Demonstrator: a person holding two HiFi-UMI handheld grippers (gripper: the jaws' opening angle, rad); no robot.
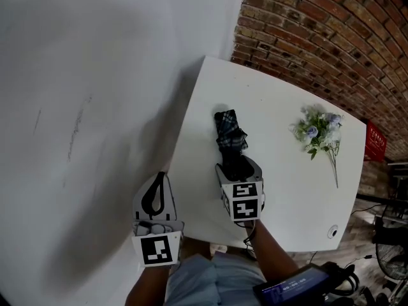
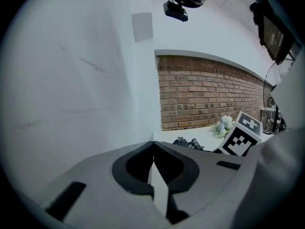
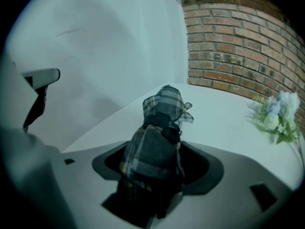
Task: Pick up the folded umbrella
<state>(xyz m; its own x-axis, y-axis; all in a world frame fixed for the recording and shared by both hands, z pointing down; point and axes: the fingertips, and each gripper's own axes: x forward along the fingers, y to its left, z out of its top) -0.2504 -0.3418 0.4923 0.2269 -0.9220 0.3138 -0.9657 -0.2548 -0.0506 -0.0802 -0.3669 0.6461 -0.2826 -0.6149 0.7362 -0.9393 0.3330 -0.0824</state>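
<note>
My right tongs (image 1: 238,166) are shut tight on the near end of the folded dark checked cloth umbrella (image 3: 159,128), which is over the flat white table (image 1: 280,196). The umbrella's long side runs straight away from me, in line with the jaws, and its loose floppy end points to the table's far edge. My left tongs (image 2: 153,171) are closed on nothing, off the table's left side.
</note>
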